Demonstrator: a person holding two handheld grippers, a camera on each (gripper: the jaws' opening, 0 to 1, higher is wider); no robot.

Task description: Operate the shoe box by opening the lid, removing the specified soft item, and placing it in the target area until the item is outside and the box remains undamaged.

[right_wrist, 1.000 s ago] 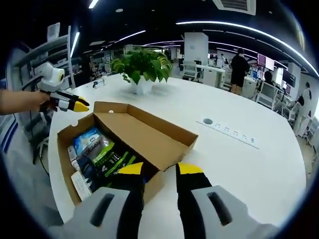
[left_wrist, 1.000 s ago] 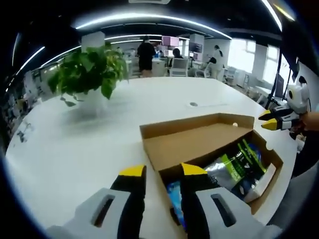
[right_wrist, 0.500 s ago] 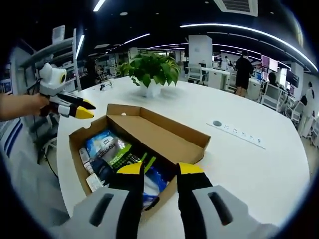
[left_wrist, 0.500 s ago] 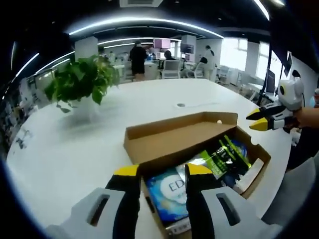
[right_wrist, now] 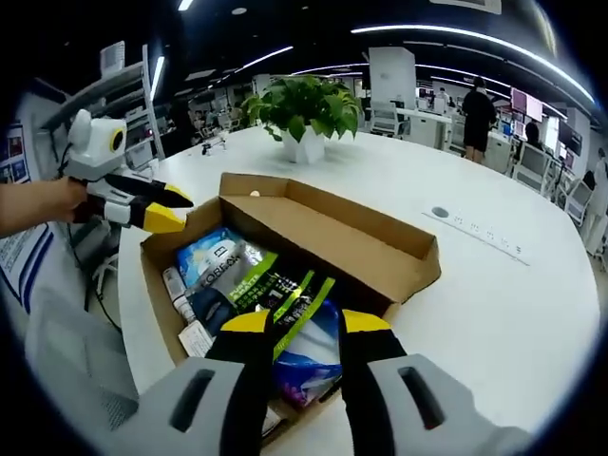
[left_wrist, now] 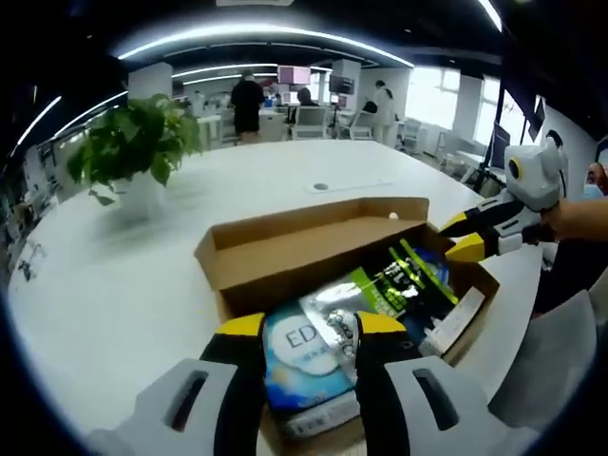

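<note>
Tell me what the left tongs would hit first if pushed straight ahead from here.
Most likely the blue-and-white soft pack lying in the open shoe box; it sits right between the open left tongs. Depth is hard to judge, so contact may come sooner than it looks.

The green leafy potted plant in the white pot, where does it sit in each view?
Left gripper view: the green potted plant stands upper left, beyond the open cardboard shoe box.
Right gripper view: the plant stands top centre, behind the box.
Shared landmark: the round white table.
</note>
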